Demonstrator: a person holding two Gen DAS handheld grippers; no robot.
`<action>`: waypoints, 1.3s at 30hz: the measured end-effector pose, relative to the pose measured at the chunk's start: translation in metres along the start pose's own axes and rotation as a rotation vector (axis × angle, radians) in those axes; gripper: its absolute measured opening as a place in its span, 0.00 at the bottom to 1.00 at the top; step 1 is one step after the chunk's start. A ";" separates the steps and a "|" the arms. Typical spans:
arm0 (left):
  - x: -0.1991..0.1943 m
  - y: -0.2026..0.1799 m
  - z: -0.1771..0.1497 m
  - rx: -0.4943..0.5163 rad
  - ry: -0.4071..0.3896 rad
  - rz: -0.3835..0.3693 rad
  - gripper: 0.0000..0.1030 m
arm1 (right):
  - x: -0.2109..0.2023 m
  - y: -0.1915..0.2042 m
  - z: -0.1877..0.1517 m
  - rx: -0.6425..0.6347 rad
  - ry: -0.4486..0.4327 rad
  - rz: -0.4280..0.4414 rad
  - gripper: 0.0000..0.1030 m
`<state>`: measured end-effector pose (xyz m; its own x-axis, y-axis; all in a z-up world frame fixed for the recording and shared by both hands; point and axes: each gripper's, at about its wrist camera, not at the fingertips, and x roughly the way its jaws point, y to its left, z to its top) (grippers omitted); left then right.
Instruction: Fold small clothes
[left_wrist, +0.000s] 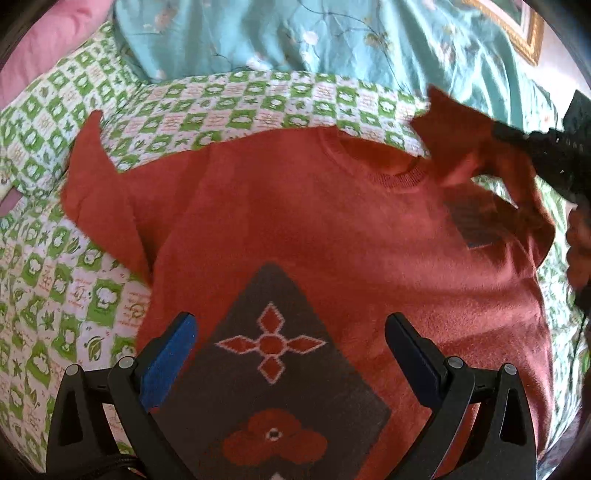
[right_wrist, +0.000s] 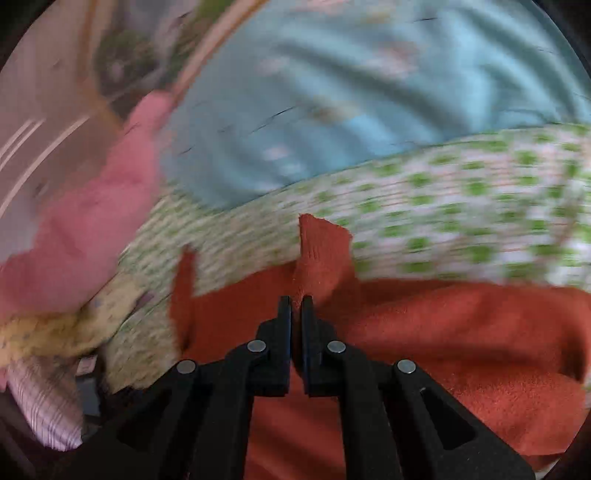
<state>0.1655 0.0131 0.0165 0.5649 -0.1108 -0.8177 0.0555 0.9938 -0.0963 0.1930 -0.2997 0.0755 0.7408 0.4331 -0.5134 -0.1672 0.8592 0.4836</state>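
A small red sweater with a dark diamond pattern lies face up on a green-and-white checked sheet. My left gripper is open and empty, hovering over the sweater's lower front. My right gripper is shut on the sweater's right sleeve and holds it lifted above the body; it shows as a black shape at the right edge of the left wrist view. The sweater's left sleeve lies spread out to the left.
A teal floral quilt lies bunched behind the sweater. A pink cloth and yellow and striped clothes lie to the left. A gold picture frame is at the far right. The right wrist view is motion blurred.
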 end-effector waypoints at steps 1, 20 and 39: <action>-0.001 0.005 0.000 -0.014 -0.001 -0.015 0.99 | 0.011 0.013 -0.006 -0.027 0.021 0.017 0.05; 0.049 0.039 0.054 -0.135 0.110 -0.269 0.99 | 0.079 0.049 -0.112 0.014 0.281 0.033 0.28; 0.066 -0.015 0.086 0.124 -0.055 -0.230 0.04 | -0.067 0.029 -0.135 0.191 -0.050 -0.166 0.35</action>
<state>0.2722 -0.0083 0.0129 0.5698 -0.3364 -0.7497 0.2860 0.9365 -0.2028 0.0509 -0.2670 0.0287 0.7798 0.2723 -0.5637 0.0821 0.8482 0.5232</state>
